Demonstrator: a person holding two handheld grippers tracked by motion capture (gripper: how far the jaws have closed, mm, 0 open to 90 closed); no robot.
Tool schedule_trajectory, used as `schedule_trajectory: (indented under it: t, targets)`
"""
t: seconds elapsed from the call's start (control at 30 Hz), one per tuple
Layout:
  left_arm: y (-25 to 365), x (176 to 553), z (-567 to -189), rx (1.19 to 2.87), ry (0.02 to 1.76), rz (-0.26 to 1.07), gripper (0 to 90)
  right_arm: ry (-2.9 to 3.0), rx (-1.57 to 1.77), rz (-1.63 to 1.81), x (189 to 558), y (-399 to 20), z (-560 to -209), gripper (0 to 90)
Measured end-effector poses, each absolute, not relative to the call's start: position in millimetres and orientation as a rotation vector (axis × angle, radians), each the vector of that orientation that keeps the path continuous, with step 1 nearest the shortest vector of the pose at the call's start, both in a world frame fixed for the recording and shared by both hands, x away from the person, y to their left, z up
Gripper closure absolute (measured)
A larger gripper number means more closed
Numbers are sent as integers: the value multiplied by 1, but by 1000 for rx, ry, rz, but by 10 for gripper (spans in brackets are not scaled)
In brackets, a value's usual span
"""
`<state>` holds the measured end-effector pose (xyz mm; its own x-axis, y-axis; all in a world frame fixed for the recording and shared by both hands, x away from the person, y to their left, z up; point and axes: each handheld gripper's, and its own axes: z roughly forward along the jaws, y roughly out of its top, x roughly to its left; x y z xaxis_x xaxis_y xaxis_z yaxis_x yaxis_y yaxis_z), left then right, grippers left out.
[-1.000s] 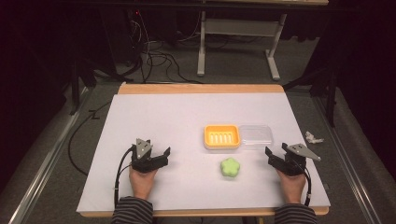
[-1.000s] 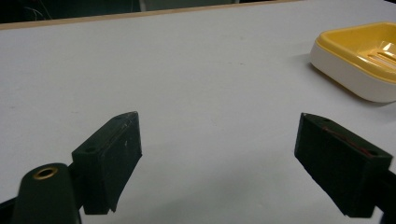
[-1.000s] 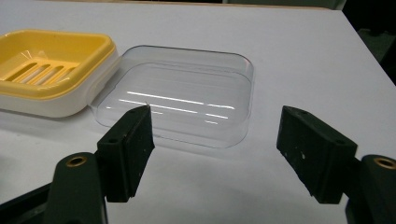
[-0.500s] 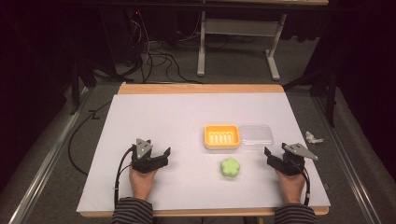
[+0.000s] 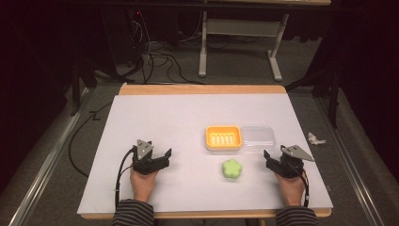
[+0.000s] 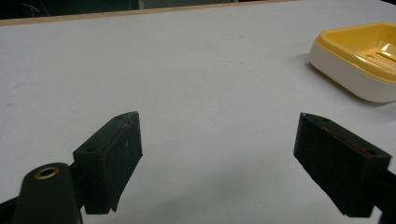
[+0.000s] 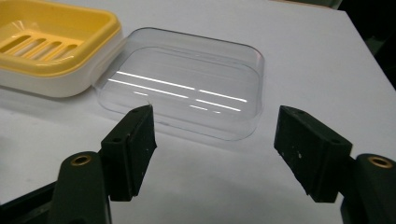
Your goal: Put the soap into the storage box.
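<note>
clear lid [image 7: 187,93] just beyond right gripper [image 7: 212,140], jaws apart, closing

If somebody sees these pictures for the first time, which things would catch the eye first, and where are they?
The yellow soap dish stands out near the middle of the white table, with a clear lid touching its right side. A green flower-shaped soap lies just in front of the dish. The left gripper and the right gripper rest near the front edge, both open and empty; the right gripper's jaws have just been closing with nothing between them.
</note>
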<state>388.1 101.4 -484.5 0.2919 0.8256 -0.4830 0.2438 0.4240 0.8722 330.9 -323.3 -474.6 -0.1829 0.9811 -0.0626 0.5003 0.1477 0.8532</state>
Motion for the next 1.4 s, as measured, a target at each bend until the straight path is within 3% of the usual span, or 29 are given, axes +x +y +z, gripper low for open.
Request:
schedule_trajectory:
  t: [0.33,0.9,1.4]
  targets:
    - [101,388,-484,1101,1256,513,158,1797,1442,1061,321,-318,-466,292]
    - [102,389,-484,1095,1266,507,157,1863,1416,1248,302,-299,-452,196]
    - [102,390,-484,1092,1274,504,163,2097,1304,1161,296,-269,-447,161]
